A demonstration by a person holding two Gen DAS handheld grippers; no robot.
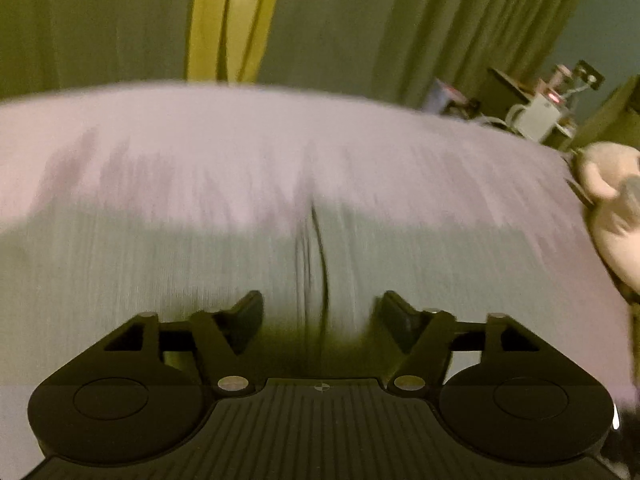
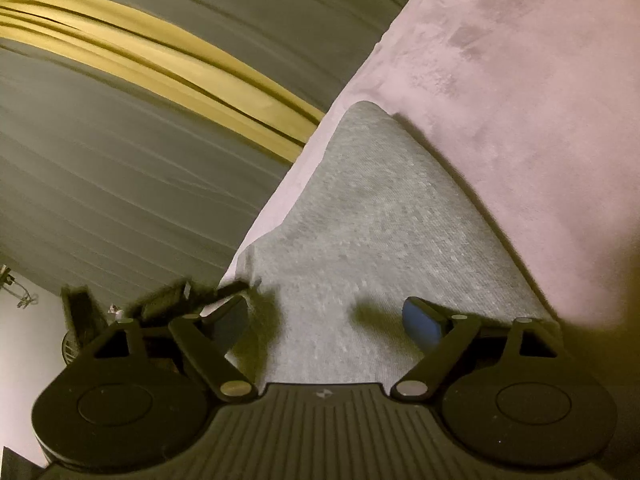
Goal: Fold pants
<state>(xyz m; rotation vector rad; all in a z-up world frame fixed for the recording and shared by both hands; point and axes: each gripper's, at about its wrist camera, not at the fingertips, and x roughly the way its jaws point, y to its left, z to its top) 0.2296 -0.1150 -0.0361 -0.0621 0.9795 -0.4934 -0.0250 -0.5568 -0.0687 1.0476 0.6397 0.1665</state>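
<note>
Left gripper [image 1: 318, 308]: fingers spread apart, nothing clamped. The grey pants [image 1: 200, 272] lie flat under and ahead of it on a pale pink bedspread [image 1: 200, 136]. A dark crease [image 1: 320, 256] in the cloth runs from between the fingers toward the far side. The view is motion-blurred, so I can't tell whether the fingertips touch the fabric.

Right gripper [image 2: 326, 320]: fingers also released and wide, with a blue pad [image 2: 420, 322] showing on the right finger. The pants [image 2: 372, 216] lie between and beyond the fingers, narrowing to a rounded end at the far edge of the bedspread [image 2: 500, 80], not pinched.

Green curtains [image 1: 100, 20] with a yellow strip [image 1: 232, 16] hang behind the bed. A plush toy [image 1: 612, 208] sits at the right edge, with a cluttered shelf [image 1: 540, 108] far right.
</note>
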